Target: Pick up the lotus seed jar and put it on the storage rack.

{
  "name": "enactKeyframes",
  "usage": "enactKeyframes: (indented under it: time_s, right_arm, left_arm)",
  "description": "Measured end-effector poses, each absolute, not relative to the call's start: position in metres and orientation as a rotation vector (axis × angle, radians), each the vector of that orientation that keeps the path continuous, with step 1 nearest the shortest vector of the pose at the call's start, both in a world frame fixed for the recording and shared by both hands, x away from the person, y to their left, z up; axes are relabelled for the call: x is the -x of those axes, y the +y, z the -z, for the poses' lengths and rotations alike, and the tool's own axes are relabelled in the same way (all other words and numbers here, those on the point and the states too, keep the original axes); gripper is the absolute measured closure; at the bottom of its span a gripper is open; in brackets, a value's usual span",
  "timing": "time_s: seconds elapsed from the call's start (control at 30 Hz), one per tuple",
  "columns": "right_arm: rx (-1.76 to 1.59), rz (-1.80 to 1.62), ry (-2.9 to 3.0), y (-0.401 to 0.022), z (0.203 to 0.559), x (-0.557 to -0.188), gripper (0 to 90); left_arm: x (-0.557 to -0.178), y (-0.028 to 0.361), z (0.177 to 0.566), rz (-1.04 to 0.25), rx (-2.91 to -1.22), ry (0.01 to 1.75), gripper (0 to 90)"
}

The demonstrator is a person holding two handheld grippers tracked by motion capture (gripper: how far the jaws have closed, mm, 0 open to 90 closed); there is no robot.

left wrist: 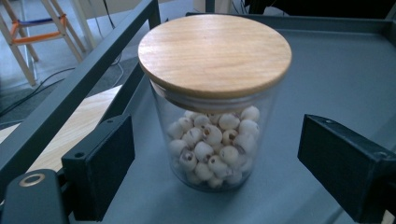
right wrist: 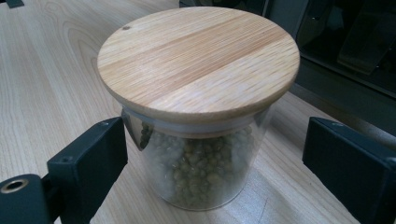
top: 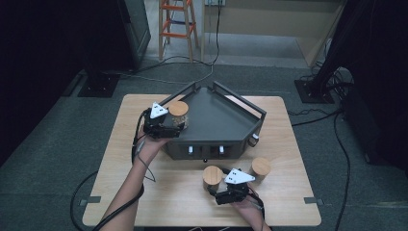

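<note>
Left gripper [left wrist: 212, 163] jaws wide, bead jar [left wrist: 212, 140] standing between them untouched on grey tray [left wrist: 336, 70] near its rail, right gripper [right wrist: 215, 163] jaws wide around green-bean jar [right wrist: 201, 168], table [right wrist: 56, 70] open alongside.

- Jars [left wrist: 212, 144] [right wrist: 201, 172]: clear glossy glass; lids [left wrist: 215, 53] [right wrist: 198, 60] smooth pale wood, visible grain.
- Rack [top: 216, 120]: matt grey metal.
- Table [top: 159, 192]: light wood, smooth.
- Gripper pads [left wrist: 109, 161]: matt black plastic.

Probably a lab or studio: black curtains [top: 43, 43], floor cables [top: 337, 144], a stepladder [top: 177, 29] behind the table [top: 144, 202].
</note>
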State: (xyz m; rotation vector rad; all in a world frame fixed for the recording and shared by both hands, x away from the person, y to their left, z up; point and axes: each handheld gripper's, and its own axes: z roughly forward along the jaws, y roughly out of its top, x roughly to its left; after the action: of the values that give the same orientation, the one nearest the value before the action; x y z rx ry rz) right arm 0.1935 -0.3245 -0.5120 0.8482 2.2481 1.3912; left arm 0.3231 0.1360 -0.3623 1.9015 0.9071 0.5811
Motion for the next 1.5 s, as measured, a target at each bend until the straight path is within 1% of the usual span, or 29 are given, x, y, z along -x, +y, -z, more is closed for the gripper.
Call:
enactKeyframes:
  time_s: [0.63,1.13,1.5]
  right_arm:
    - [-0.850,-1.392,2.247,-0.325,0.512,-0.193,6.5]
    - [-0.853,-1.393,2.248,-0.325,0.512,-0.194,6.5]
    - [-0.851,-1.391,2.249,-0.325,0.512,-0.194,6.5]
  left_arm:
    - [-0.309,0.146,0.359,-0.576,-1.879,0.926,10.9]
    - [-0.294,0.146,0.359,-0.594,-1.936,0.907,10.9]
    - [-0.283,0.153,0.362,-0.583,-1.923,0.896,10.9]
